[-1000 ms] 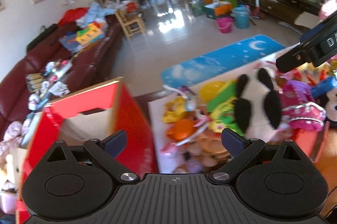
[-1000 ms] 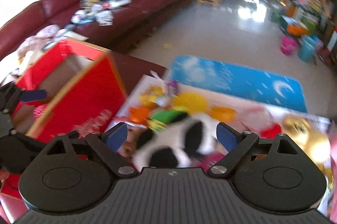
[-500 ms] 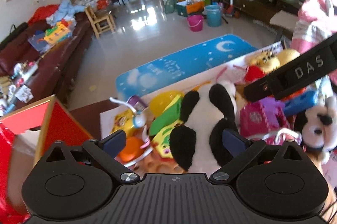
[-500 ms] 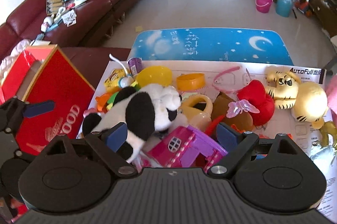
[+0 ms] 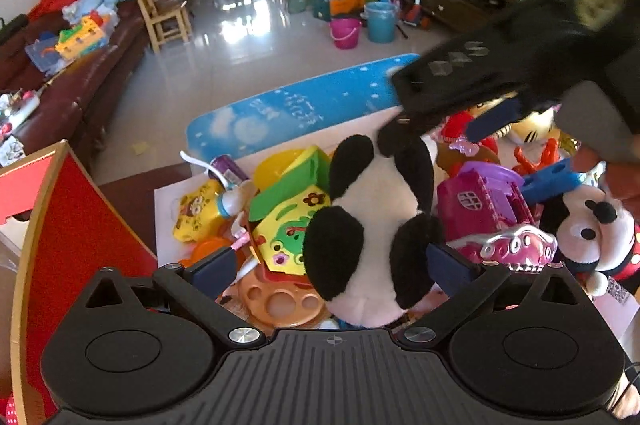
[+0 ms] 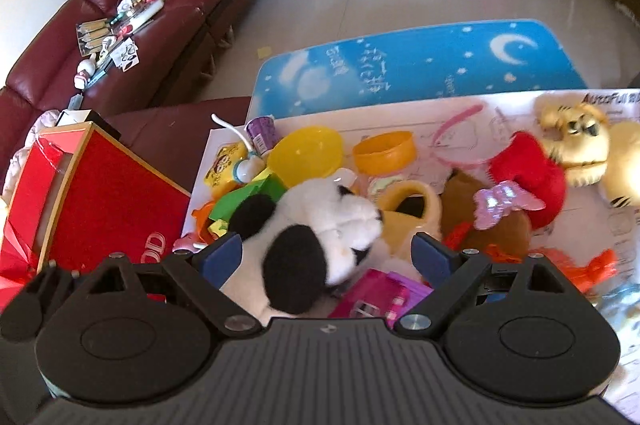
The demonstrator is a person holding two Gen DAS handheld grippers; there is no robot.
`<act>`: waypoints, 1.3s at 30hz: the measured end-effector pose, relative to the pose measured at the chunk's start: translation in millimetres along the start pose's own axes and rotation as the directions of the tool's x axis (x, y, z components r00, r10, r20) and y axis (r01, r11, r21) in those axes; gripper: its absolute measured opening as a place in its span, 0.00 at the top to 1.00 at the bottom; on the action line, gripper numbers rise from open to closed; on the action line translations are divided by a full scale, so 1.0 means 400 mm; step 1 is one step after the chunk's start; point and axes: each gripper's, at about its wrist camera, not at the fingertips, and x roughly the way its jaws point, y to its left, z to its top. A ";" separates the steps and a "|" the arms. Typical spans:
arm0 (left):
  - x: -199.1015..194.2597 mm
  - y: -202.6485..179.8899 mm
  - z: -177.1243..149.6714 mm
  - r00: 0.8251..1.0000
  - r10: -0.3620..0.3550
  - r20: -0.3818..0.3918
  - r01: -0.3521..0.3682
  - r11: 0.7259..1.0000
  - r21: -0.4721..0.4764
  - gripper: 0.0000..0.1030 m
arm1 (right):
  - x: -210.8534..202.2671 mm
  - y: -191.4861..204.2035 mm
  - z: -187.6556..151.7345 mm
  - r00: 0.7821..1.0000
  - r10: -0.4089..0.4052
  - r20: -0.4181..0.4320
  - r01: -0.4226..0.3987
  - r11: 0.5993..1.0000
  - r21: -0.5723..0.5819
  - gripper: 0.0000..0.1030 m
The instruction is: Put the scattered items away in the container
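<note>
Both claws stand wide open over the toy pile. The left claw (image 5: 330, 267) straddles the plush panda (image 5: 372, 225); whether its right pad touches the panda's black limb cannot be told, and nothing is gripped. The right claw (image 6: 326, 257) hangs over the same panda (image 6: 312, 237) from the other side, fingers apart from it. One panda lies on the paper-covered table (image 6: 500, 121), among one pink toy house (image 5: 480, 201), one yellow bowl (image 6: 306, 155) and one orange bowl (image 6: 384, 153). One red box (image 6: 104, 201) stands just beside the pile, on its left.
</note>
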 end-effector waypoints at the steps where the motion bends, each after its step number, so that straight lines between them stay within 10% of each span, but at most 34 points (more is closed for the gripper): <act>1: 0.003 0.000 -0.002 1.000 -0.003 -0.002 0.003 1.000 0.001 0.00 | 0.011 0.007 0.004 1.000 0.001 -0.004 -0.001 1.000 0.005 0.10; 14: 0.059 -0.033 -0.022 0.999 -0.024 -0.032 0.027 0.996 0.091 0.00 | 0.068 0.059 -0.047 0.997 0.064 -0.037 -0.066 0.997 -0.044 0.25; 16: 0.076 -0.043 -0.030 0.997 -0.046 -0.058 0.051 0.995 0.088 0.27 | 0.065 0.070 -0.055 0.995 0.079 -0.056 -0.082 0.995 -0.056 0.25; 18: 0.089 -0.042 -0.046 0.993 -0.075 -0.090 0.080 0.995 0.060 0.29 | 0.064 0.078 -0.066 0.992 0.092 -0.084 -0.098 0.993 -0.067 0.24; 35: 0.096 -0.019 -0.125 0.991 -0.107 -0.081 0.109 0.994 0.016 0.29 | 0.078 0.096 -0.064 0.995 0.094 -0.043 -0.093 0.996 0.016 0.17; 39: 0.098 -0.017 -0.129 0.990 -0.107 -0.093 0.108 0.994 -0.002 0.16 | 0.099 0.112 -0.081 0.997 0.073 -0.023 -0.073 0.997 0.001 0.21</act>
